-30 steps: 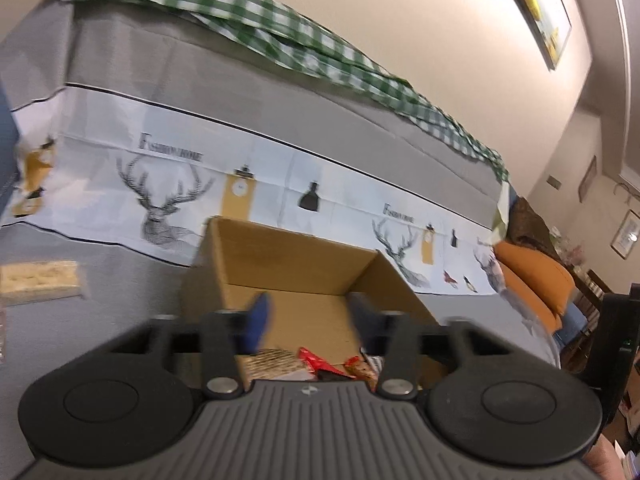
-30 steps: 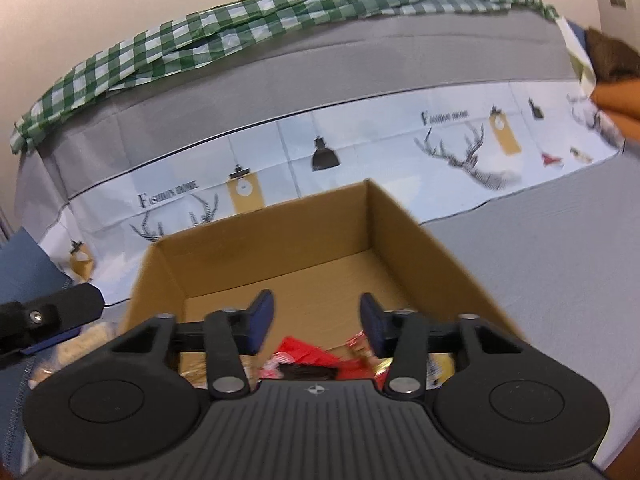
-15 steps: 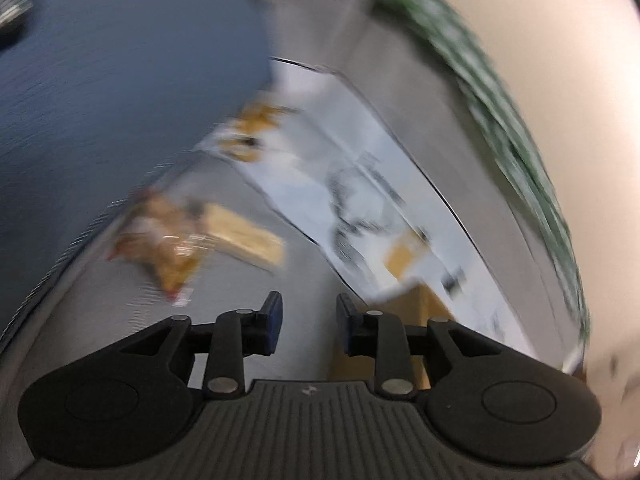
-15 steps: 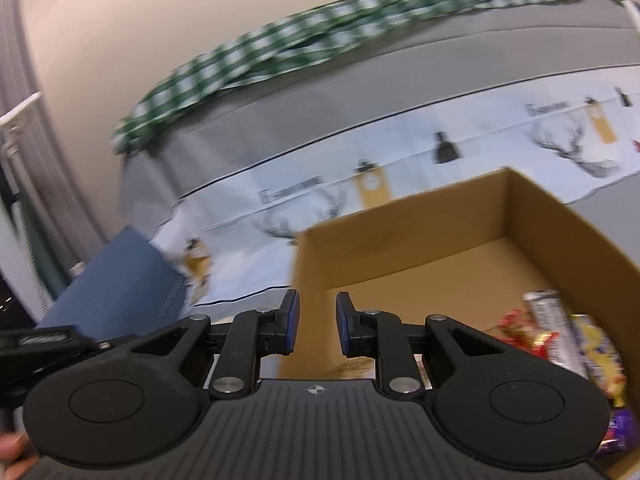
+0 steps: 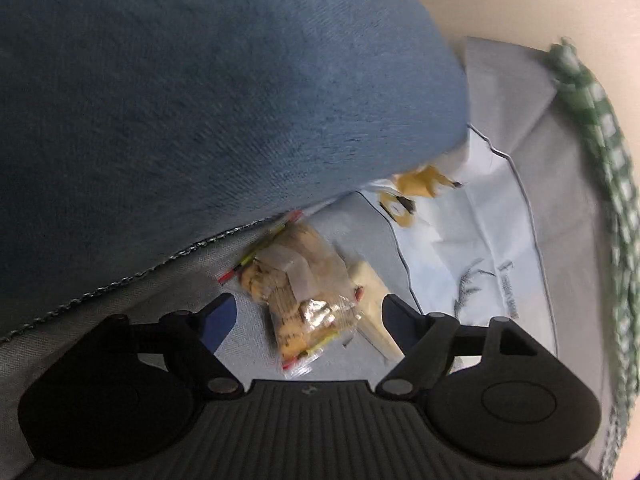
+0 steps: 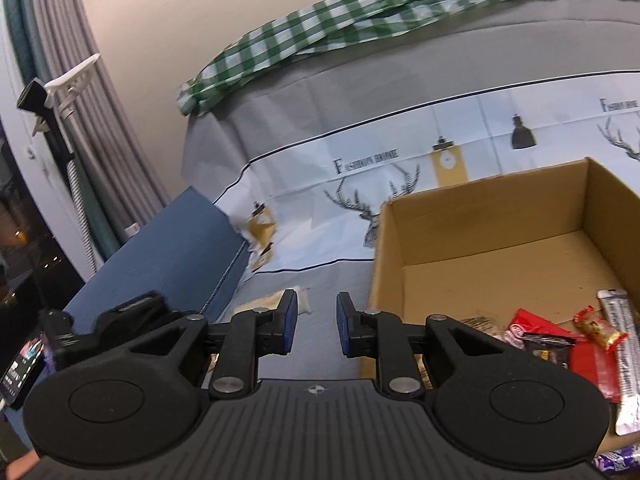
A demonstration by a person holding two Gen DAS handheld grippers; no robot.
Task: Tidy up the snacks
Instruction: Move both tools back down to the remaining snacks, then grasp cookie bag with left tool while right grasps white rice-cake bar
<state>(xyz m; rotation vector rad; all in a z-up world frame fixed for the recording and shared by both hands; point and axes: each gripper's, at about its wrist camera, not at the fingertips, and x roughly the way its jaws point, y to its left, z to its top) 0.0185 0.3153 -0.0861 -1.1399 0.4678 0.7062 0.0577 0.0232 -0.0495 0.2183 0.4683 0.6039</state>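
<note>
Left wrist view: left gripper, jaws opening and empty, straddles a clear snack bag by the blue cushion, evidently for pickup, while the right gripper, nearly closed on nothing, waits beside the cardboard box.

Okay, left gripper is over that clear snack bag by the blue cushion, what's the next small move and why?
Probably lower the left gripper a little further so its fingers straddle the clear snack bag, then close. Its jaws are opening, the bag lies between and just beyond the fingertips, and the pads are not touching it. The bag still lies on the grey cover, outside the cardboard box that already holds other snacks.
</note>
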